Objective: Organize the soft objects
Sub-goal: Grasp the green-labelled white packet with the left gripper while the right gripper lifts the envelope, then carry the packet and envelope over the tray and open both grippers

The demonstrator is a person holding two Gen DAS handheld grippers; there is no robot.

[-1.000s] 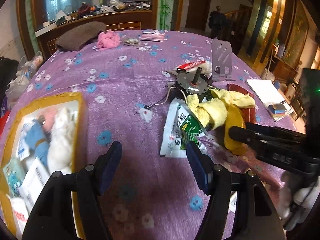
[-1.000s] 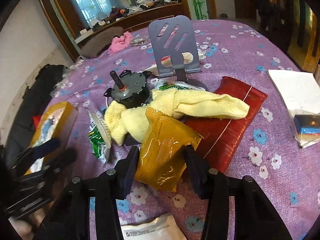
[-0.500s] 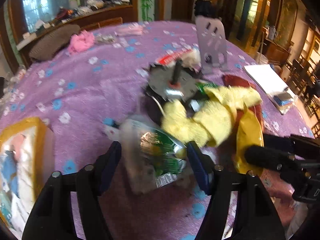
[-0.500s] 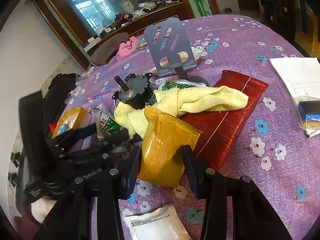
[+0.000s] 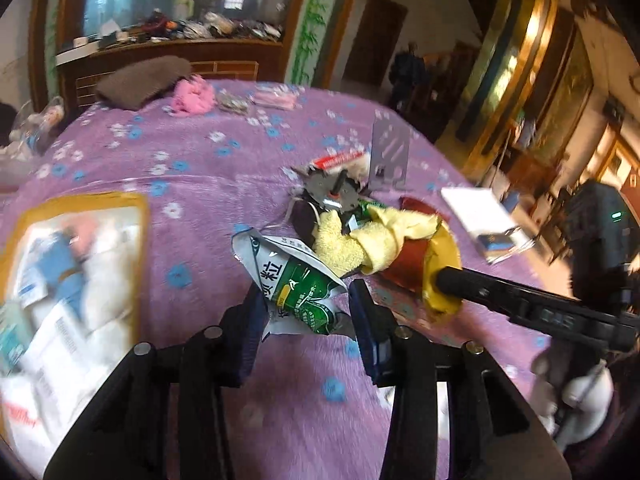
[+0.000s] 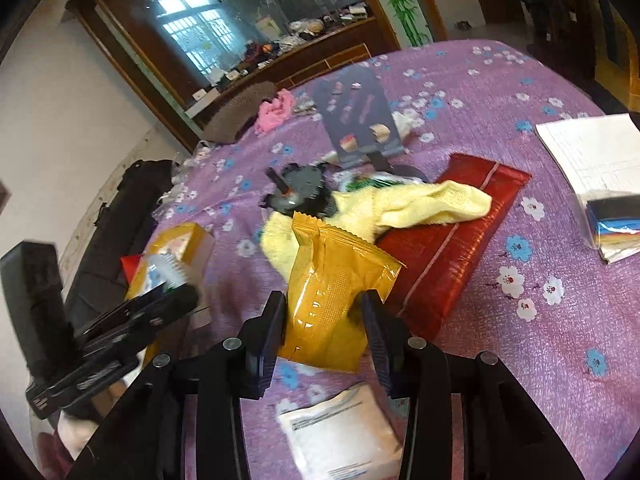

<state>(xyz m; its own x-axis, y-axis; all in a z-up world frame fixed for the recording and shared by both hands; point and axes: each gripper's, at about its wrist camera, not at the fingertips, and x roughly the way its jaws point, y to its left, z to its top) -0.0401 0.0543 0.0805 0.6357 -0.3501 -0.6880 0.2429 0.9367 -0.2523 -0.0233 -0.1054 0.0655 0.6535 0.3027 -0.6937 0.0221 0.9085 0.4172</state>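
Both grippers mid-pickup over purple-clothed desk (image 5: 208, 168). Left gripper (image 5: 306, 312), jaws just closing, pinches green packet (image 5: 296, 280), lifted beside yellow towel (image 5: 360, 244). Right gripper (image 6: 324, 320), jaws narrowing, clamps gold pouch (image 6: 332, 280), its top leaning on towel by red pouch (image 6: 452, 248). Step in hand: lift-off. Next move likely calls for carrying both across to yellow box (image 5: 76, 272), keeping soft packs from slipping.

We see our right gripper (image 6: 322, 322) clamped on a yellow foil packet (image 6: 334, 284), its jaws having just closed a little further on it. Just behind the packet a yellow towel (image 6: 420, 206) drapes over a red pouch (image 6: 452, 248), with a grey motor (image 6: 298, 194) touching the towel's far edge. A white sachet (image 6: 340, 434) lies just in front of the packet, and our left gripper (image 6: 132, 320) is to its left.
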